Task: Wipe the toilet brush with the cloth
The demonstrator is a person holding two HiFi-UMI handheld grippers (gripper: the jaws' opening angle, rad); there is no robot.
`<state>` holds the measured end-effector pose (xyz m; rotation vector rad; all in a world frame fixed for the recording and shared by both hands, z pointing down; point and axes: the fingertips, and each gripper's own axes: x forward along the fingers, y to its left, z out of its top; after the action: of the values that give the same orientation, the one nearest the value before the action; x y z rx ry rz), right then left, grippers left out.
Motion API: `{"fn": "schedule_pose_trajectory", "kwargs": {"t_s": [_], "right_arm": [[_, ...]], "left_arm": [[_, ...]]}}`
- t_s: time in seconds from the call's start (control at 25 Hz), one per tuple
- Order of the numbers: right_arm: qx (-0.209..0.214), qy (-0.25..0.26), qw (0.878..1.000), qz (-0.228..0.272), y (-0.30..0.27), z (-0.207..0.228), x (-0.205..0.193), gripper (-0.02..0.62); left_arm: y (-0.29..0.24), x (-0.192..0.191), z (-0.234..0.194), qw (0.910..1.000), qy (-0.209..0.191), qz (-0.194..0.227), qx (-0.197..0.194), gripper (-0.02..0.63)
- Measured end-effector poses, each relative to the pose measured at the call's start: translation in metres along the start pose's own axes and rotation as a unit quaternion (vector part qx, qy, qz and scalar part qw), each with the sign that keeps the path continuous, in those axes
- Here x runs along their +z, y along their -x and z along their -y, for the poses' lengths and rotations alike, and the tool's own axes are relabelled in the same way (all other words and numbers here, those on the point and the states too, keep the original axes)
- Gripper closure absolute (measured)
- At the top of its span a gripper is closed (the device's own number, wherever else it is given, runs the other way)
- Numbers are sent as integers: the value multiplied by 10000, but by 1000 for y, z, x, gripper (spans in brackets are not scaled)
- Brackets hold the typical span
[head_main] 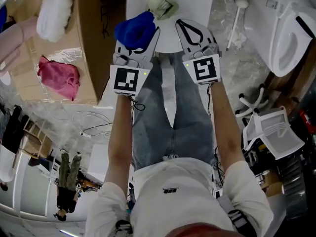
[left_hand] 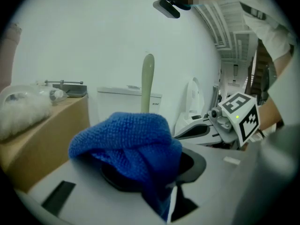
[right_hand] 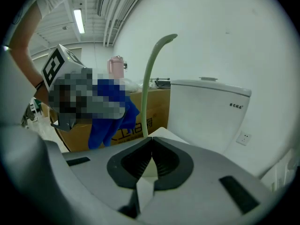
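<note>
Left claw (head_main: pixel 139 42) clamps the bunched blue cloth (head_main: pixel 134 29). Right claw (right_hand: pixel 151 146) pinched closed, empty; toilet brush (right_hand: pixel 149 78) handle stands just beyond its tips.

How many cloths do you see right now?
2: a blue cloth clamped in the left gripper, a pink cloth on the cardboard box. The white fluffy bundle there might be another.

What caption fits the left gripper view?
Left gripper gripping a bunched blue cloth, pale green toilet brush handle standing behind it.
</note>
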<state>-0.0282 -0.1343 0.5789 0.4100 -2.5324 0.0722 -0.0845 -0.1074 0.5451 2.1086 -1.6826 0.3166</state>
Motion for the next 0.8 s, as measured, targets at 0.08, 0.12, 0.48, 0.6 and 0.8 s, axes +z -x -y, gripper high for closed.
{"fn": "schedule_pose_trajectory", "kwargs": {"t_s": [0.08, 0.12, 0.48, 0.6, 0.8], "right_arm": [[49, 98, 9999, -50, -11, 3, -6, 600], [78, 151, 9998, -61, -16, 4, -9, 600], [332, 184, 9993, 52, -61, 15, -23, 600], [425, 172, 9989, 6, -72, 17, -26, 600], [604, 393, 9971, -263, -82, 15, -36, 600]], "left_arm": [[-9, -6, -2, 10000, 11, 17, -8, 456], [-13, -9, -3, 10000, 16, 24, -7, 456], [-45, -29, -10, 10000, 43, 8, -38, 444], [-51, -33, -13, 10000, 73, -6, -39, 433], [-62, -38, -14, 9999, 135, -31, -79, 413]]}}
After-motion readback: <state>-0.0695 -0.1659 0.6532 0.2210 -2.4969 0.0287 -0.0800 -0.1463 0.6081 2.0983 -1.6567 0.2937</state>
